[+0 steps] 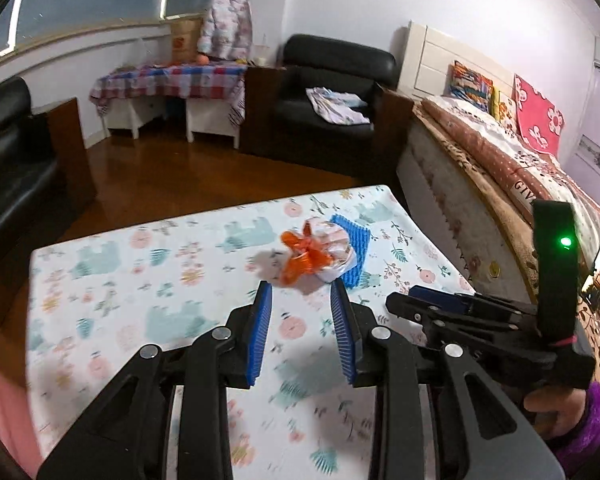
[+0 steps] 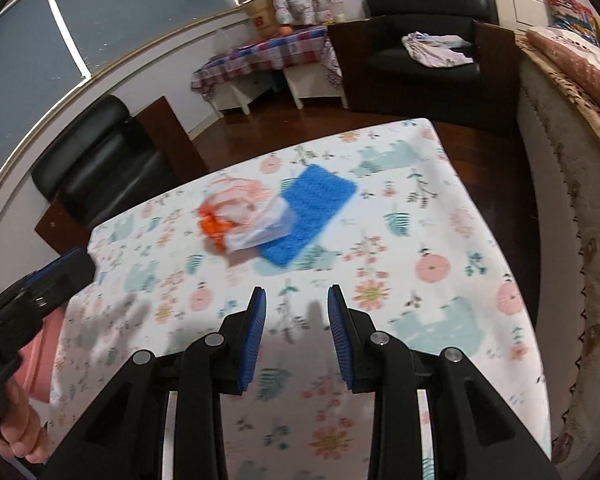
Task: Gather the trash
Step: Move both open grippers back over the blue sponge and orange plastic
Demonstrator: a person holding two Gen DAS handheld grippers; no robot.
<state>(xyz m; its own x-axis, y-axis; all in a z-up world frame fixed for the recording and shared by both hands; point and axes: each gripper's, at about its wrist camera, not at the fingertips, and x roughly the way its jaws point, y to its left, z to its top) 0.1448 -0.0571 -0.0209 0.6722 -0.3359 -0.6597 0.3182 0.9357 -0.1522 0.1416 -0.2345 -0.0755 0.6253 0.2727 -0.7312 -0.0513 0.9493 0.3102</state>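
The crumpled wrapper [image 1: 320,254], orange and white plastic, lies on the far half of the tabletop [image 1: 120,280], its right edge resting on a blue scrubbing pad [image 1: 354,248]. It sits straight ahead of the left hand-held gripper [image 1: 302,292], whose fingers stand wide apart and hold nothing, their tips just short of the wrapper. From the right hand-held gripper [image 2: 296,298], also wide and holding nothing, the wrapper [image 2: 244,220] lies ahead and to the left, well apart, so the left looks the nearer one. The wrapper's long axis appears to run from near-left to far-right. Motion blur smears it in both views, so I cannot tell whether it is one piece or several, nor how much of the pad it covers.
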